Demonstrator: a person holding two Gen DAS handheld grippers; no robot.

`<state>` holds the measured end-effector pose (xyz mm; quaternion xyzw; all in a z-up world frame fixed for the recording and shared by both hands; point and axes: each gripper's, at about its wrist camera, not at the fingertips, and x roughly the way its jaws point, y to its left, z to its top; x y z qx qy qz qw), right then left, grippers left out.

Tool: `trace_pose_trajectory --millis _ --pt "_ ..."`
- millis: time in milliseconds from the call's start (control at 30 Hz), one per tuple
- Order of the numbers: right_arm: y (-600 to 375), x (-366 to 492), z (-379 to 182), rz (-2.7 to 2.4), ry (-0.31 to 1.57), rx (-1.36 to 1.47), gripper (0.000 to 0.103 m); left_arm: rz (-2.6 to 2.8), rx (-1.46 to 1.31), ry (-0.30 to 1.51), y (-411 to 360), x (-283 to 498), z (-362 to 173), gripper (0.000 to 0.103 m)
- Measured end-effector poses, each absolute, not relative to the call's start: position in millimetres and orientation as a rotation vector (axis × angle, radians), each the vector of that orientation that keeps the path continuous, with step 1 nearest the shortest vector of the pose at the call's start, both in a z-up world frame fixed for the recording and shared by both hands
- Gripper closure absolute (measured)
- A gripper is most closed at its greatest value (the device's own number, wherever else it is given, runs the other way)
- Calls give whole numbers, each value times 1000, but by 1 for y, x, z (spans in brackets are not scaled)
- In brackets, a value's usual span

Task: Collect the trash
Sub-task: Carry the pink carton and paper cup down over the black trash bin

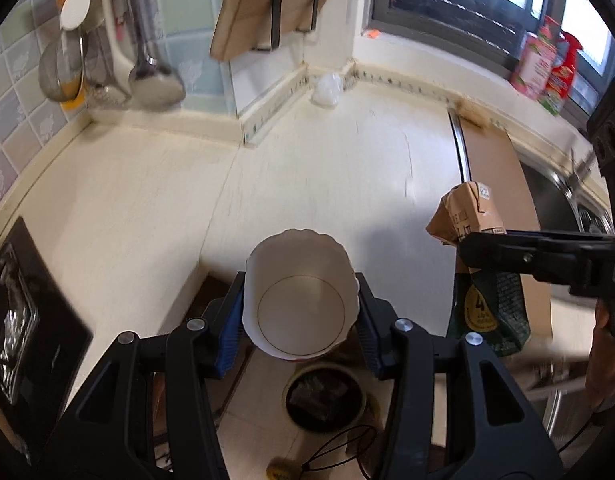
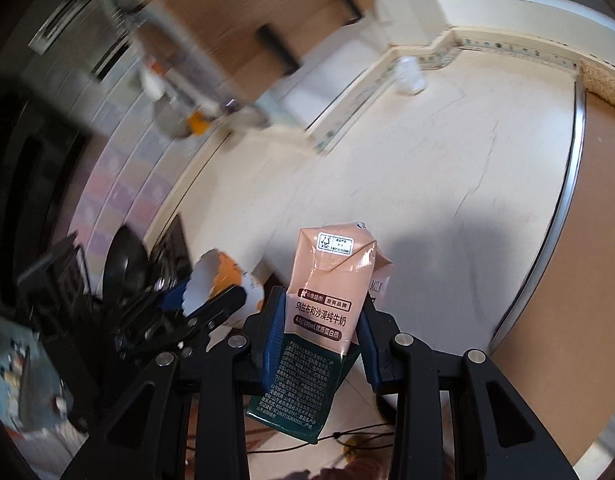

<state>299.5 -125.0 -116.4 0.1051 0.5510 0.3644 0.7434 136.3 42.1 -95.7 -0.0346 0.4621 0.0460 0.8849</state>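
Cream kitchen worktop is sitting behind both loads: left tool is squeezing the white paper cup, right tool is pinching the pink-and-green milk carton, both over the round dark bin below — thin cup walls buckling or carton slipping w/ tilt risks missing it.

Left gripper, blue pads clamped on either side of a white paper cup, open mouth toward the camera, held over the counter edge. Right gripper at right, closed on a tan-and-green milk carton. Below, on the floor, a round trash bin. Cream countertop beyond, crumpled white plastic in its far corner; ladle and wooden cutting board hanging on the wall.
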Motion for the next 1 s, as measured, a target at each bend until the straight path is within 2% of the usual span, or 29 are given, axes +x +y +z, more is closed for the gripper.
trace_pose_trajectory --millis 200,367,667,800,1000 --pt "-116 203 -122 884 1189 138 70 61 -41 1063 47 80 -139 57" --pt "-109 146 -173 906 1230 84 70 39 -46 1182 51 53 -203 57" --pt "-105 77 -327 790 1380 19 70 -38 -108 1393 49 22 -346 56" --pt "-112 60 -416 713 1478 43 70 -79 -107 1435 44 18 -402 55" --pt "-119 56 -502 609 1546 55 68 -83 -91 1474 44 22 -466 54"
